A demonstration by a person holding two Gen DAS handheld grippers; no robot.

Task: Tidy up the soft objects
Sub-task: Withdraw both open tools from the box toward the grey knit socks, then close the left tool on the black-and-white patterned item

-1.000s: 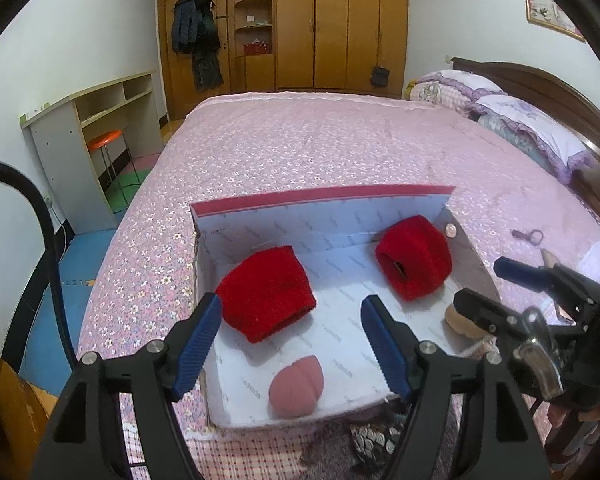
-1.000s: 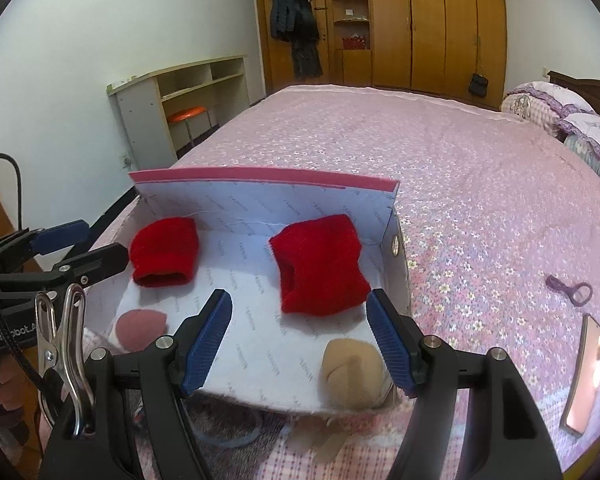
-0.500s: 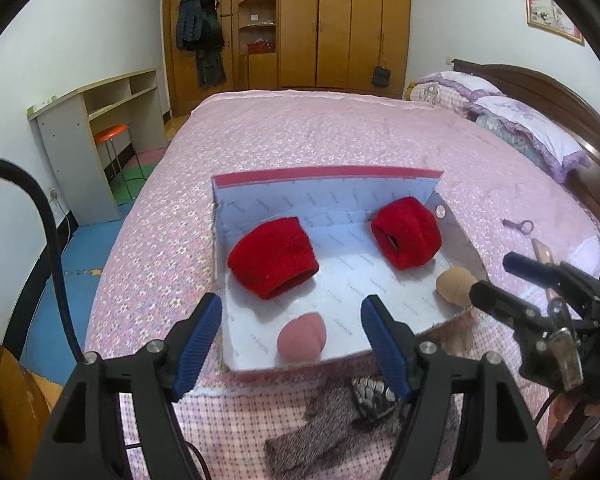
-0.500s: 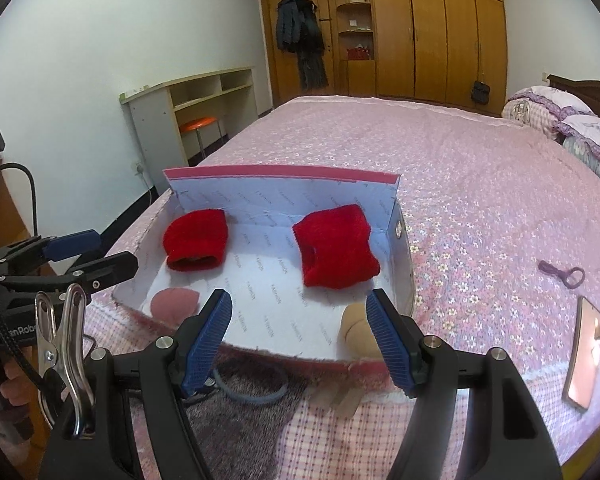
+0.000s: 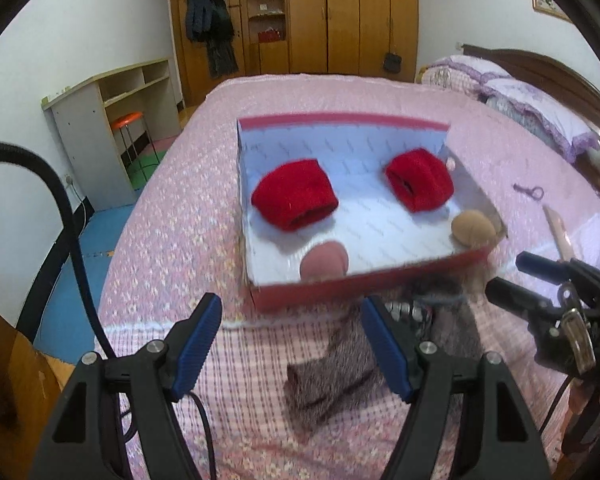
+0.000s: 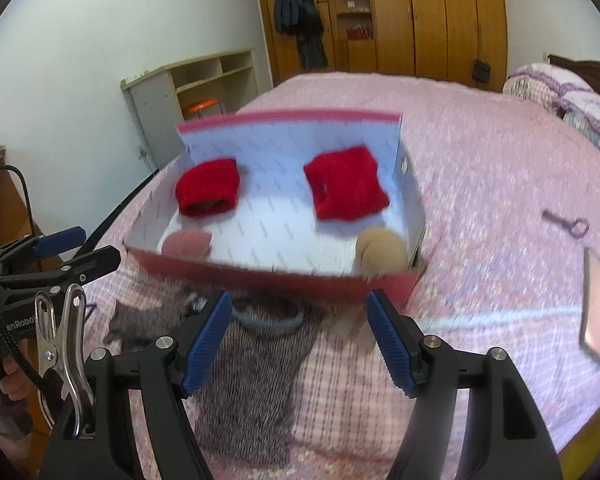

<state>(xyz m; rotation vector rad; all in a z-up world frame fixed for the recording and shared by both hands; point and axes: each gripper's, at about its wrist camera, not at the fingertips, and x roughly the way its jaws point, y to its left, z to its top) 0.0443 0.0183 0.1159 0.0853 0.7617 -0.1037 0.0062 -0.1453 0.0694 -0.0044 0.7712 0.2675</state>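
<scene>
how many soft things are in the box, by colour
red: 2, a wristband on the left and one on the right
pink: 1, a round puff near the front wall
tan: 1, a round puff in the front right corner
total: 4 in the box

Red box on bed, two red wristbands inside, fingers apart

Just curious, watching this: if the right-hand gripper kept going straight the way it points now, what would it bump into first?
Probably the grey knitted cloth lying on the bed in front of the red box. The right gripper is open, empty and angled down at it. Depth is hard to judge, so it might reach the box's near wall instead.
</scene>
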